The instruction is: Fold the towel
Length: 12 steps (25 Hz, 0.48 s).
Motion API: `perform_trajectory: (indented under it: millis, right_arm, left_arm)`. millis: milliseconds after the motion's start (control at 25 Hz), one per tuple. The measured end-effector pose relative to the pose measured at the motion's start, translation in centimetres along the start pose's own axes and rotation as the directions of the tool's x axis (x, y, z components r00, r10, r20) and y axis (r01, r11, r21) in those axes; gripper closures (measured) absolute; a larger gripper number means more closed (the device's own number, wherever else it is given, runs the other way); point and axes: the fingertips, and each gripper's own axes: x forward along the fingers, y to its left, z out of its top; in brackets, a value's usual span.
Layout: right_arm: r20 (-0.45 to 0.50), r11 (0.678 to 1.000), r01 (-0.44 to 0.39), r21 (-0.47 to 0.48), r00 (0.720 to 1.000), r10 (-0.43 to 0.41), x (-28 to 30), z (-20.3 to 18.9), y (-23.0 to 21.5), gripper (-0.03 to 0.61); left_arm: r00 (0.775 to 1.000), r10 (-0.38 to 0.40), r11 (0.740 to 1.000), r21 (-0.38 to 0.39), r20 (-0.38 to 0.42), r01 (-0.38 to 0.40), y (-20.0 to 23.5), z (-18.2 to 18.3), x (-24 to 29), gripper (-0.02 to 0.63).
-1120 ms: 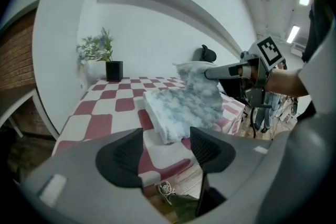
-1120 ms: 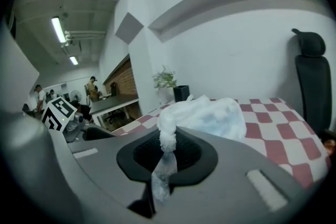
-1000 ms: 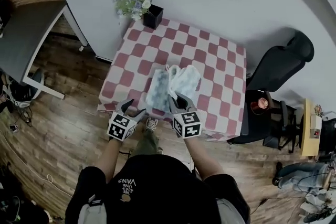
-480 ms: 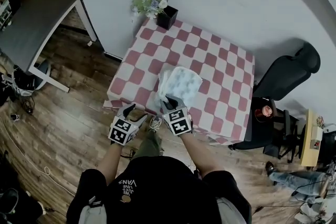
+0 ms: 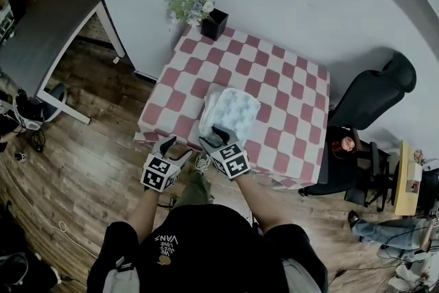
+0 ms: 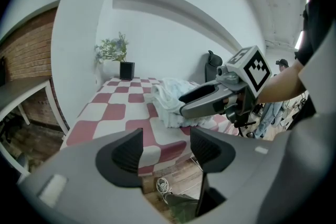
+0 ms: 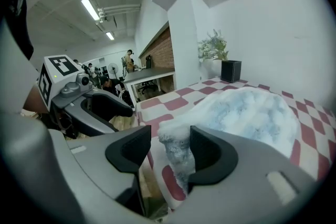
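Since a second ago our right gripper (image 5: 214,136) has come down and laid the lifted half of the towel (image 5: 232,112) over the other half. Its jaws have just been opening. Now they stand wide apart. The near edge of the towel sticks up between them, right by one pad, but nothing squeezes it.

We see the towel lying folded on the table (image 5: 288,99). It is a soft, bumpy, pale pile. It sits close to the near edge of the table, on the red and white squares. A little bit of the lower layer peeks out on its left side.

Our left gripper (image 5: 175,149) hangs just off the near edge of the table, over the wooden floor (image 5: 89,147). It is beside the right gripper and does not touch the towel. Its jaws are wide apart too, and nothing is between them. Through the gap we see only the floor and a shoe (image 6: 163,184).

At the far corner of the table stands a black pot (image 5: 214,24) with flowers (image 5: 188,7). A black chair (image 5: 370,96) stands at the right side of the table.
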Motion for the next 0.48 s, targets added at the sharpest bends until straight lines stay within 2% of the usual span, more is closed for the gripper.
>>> perform_trajectory:
  millis: [120,240,480]
  right_arm:
    - [0.093,0.999,0.008,0.054,0.996,-0.013,-2.0,1.1,-0.2,0.353]
    - [0.194,0.993,0.045,0.109,0.979,-0.066,-5.0,2.3,-0.9,0.354]
    - [0.347,0.962,0.124,0.242,0.915,-0.205,-12.7,2.9,-2.8,0.356]
  left_arm:
    - [0.999,0.017,1.000,0.004,0.030,-0.017,-0.1,1.0,-0.6,0.353]
    - [0.997,0.020,1.000,0.021,0.069,-0.022,-0.6,2.5,-0.9,0.353]
    - [0.986,0.017,0.998,0.065,0.166,-0.028,-3.7,5.8,-2.2,0.354]
